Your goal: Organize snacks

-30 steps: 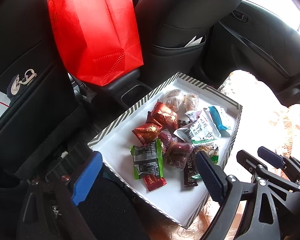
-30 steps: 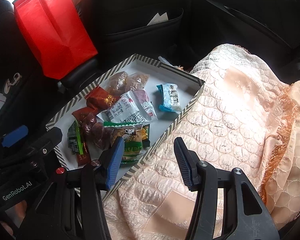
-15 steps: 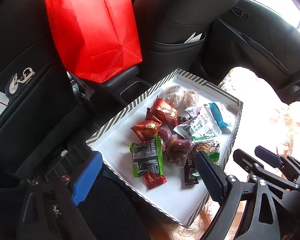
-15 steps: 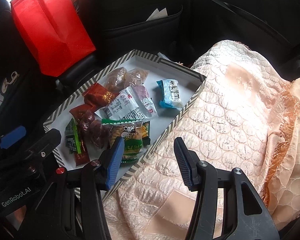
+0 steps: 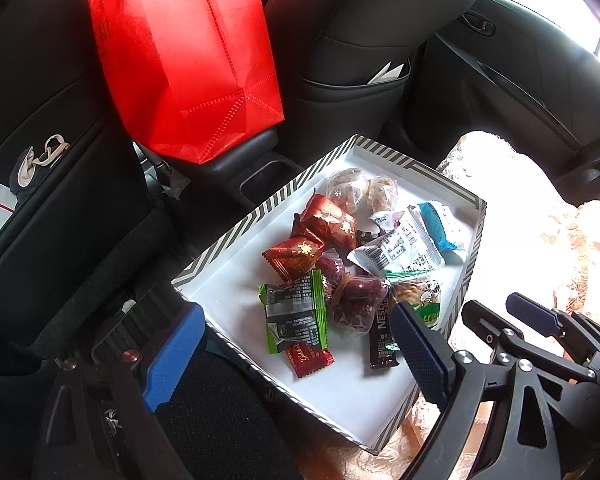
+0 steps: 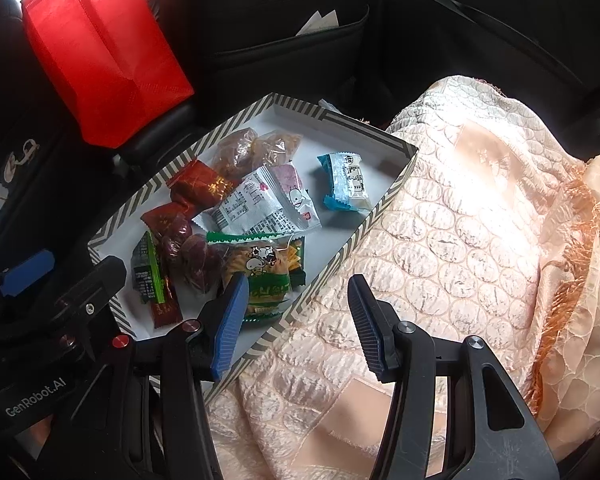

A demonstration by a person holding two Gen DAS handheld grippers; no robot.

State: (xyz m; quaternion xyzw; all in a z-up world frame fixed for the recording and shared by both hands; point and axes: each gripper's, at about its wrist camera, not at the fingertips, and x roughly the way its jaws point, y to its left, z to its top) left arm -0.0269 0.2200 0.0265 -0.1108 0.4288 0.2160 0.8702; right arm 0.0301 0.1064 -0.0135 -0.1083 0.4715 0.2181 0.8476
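A shallow tray with a striped rim (image 5: 236, 236) (image 6: 380, 204) lies on the car seat and holds a loose pile of snacks. Among them are red-and-gold candies (image 5: 328, 220), a green-edged black packet (image 5: 296, 312), a white printed packet (image 6: 260, 208), a blue-and-white packet (image 6: 346, 182) lying apart, a pouch of dark red dates (image 5: 356, 296) and a cow-print cracker bag (image 6: 264, 268). My left gripper (image 5: 296, 356) hovers open over the tray's near left corner. My right gripper (image 6: 298, 324) stands open above the tray's right rim and the quilt, holding nothing.
A red fabric bag (image 5: 188, 60) (image 6: 100, 52) stands on the centre console behind the tray. A peach quilted cover (image 6: 460, 220) lies over the seat to the right. Black front seat backs with pockets (image 5: 352, 92) and the door close in ahead.
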